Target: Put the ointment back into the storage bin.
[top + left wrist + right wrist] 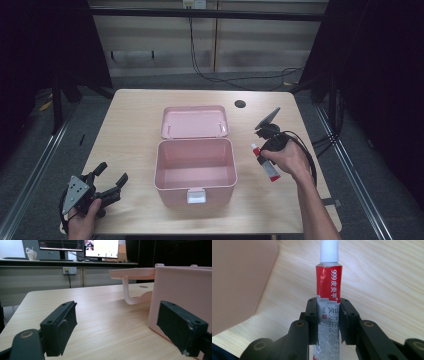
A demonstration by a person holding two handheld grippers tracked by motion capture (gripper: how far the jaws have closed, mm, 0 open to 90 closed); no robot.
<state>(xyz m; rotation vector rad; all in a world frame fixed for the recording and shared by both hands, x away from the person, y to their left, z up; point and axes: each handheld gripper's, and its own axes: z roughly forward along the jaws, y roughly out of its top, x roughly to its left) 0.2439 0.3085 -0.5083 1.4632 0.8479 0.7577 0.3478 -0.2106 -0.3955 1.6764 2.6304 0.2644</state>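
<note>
Right claw (261,154) is clamped on a red and silver tube (266,163) with a white cap, held just above the desk (135,120) to the right of the pink box (195,172). In the right gripper view the tube (328,290) stands up between the two black jaws, gripped on its silver lower half, red band and cap sticking out past the jaw tips; the right claw (329,315) is closed tight on both sides of it. A corner of the pink box (239,277) shows at the left of that view, apart from the tube. The person's right hand (290,159) wraps the gripper body, cable looping off to the right.

Left claw (111,180) is wide open and holds nothing, at the near left corner of the desk, well apart from the box in the high view. In the left gripper view the left claw (117,325) has bare desk between its jaws, and the right-hand jaw sits in front of the box wall (180,290); touching or not, cannot tell. Left hand (82,222) grips it from below.

Box is open, inside empty, latch tab (196,196) on the near wall. Lid (194,121) is laid back flat behind it, inside face up. Small dark hole (240,104) in the desk near the far right edge.
</note>
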